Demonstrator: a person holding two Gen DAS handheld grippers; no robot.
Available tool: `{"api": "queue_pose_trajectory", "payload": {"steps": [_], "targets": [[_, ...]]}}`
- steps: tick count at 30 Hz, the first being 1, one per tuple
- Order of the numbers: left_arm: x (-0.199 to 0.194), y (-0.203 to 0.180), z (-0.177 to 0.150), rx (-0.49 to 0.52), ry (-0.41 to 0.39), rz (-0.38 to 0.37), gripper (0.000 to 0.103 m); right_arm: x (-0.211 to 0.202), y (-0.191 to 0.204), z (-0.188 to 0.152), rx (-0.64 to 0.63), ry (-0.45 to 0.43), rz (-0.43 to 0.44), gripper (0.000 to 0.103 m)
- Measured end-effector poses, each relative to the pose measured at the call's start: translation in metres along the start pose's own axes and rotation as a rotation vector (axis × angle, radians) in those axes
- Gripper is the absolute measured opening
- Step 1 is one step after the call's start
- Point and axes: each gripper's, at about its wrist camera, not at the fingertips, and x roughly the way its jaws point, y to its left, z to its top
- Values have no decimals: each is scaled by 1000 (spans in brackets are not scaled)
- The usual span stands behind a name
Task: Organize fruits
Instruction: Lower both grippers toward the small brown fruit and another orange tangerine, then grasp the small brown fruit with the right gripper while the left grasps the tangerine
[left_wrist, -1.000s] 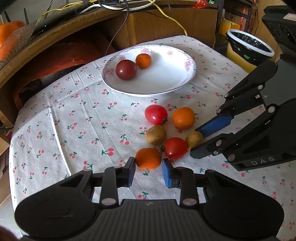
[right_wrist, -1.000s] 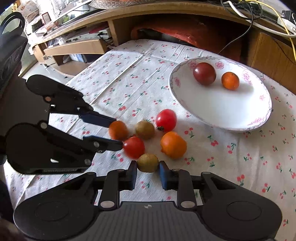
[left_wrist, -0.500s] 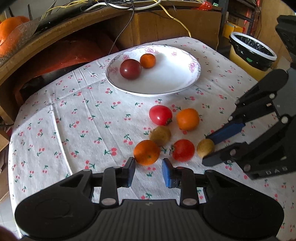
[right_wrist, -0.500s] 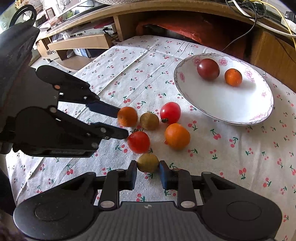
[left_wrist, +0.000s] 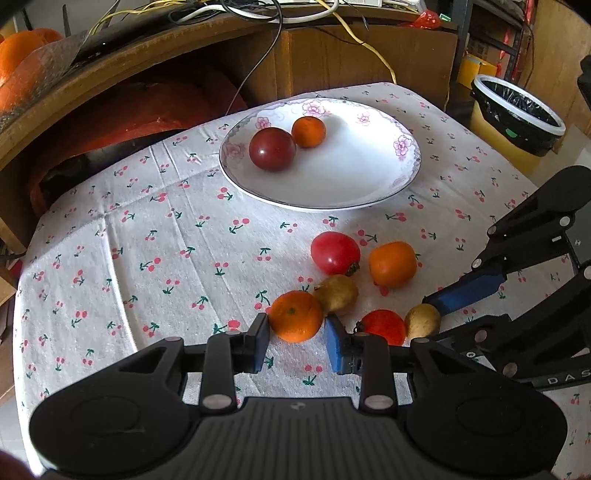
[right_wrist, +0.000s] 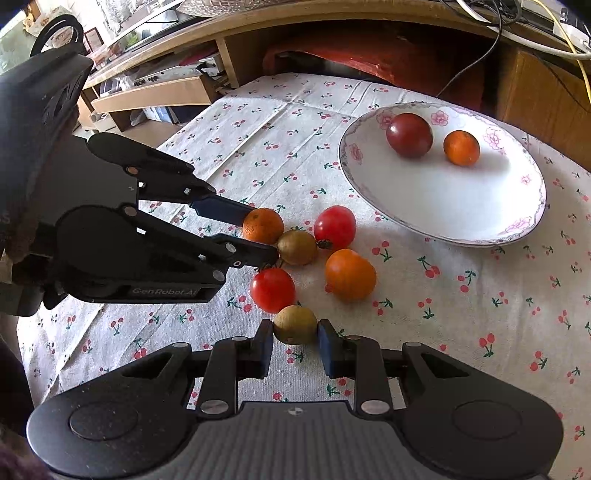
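Both tools have advanced over the last second: the left hand-held gripper (left_wrist: 297, 341) now straddles the mandarin (left_wrist: 295, 320), jaws apart, while the right hand-held gripper (right_wrist: 295, 341) brackets a kiwi (right_wrist: 295, 324), not visibly clamped. Both fruits sit on the worktop (left_wrist: 147, 240) (plate (left_wrist: 369, 192) well beyond). A tomato (right_wrist: 272, 290) crowds the kiwi.

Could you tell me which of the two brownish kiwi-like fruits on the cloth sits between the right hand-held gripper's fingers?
The kiwi-like fruit nearest the camera, just below the red tomato; the other brownish fruit lies farther off, beside the left hand-held gripper.
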Motion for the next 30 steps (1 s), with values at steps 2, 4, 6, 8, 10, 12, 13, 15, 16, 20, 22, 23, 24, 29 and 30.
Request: {"api": "queue_pose_trajectory", "payload": {"steps": [2, 4, 6, 8, 10, 12, 13, 15, 16, 20, 22, 23, 24, 29, 30], "targets": [[1, -1, 1, 0, -4, 6, 40, 0, 2, -1, -7, -2, -5, 23], [2, -1, 2, -2, -5, 8, 40, 0, 3, -1, -8, -2, -8, 23], [2, -1, 3, -4, -4, 10, 40, 0, 3, -1, -10, -2, -10, 23], [2, -1, 2, 0, -5, 11, 40, 0, 4, -1, -17, -1, -16, 22], [0, -2, 1, 7, -4, 12, 38, 0, 5, -1, -21, 2, -20, 22], [-1, -3, 0, 14, 0, 14, 38, 0, 6, -1, -24, 4, -25, 21], [-2, -3, -1, 18, 2, 15, 38, -1, 5, -1, -24, 5, -28, 21], [-4, -5, -2, 24, 6, 14, 38, -2, 4, 0, -22, 4, -33, 21], [-6, -5, -3, 27, 7, 13, 38, -3, 3, 0, -21, 2, -34, 21], [-11, -9, -8, 39, 18, 5, 38, -6, 3, 1, -25, -4, -42, 21], [-15, -11, -11, 42, 18, -2, 38, -7, 3, 0, -25, -7, -44, 21], [-17, -11, -13, 42, 17, -6, 38, -8, 2, 1, -25, -9, -45, 21], [-20, -12, -14, 41, 14, -10, 38, -9, 2, 1, -25, -12, -46, 21], [-31, -14, -8, 41, -19, -14, 37, -14, 3, 5, -25, -38, -53, 21], [-32, -14, -5, 42, -26, -13, 37, -16, 4, 6, -27, -45, -55, 21]]}}
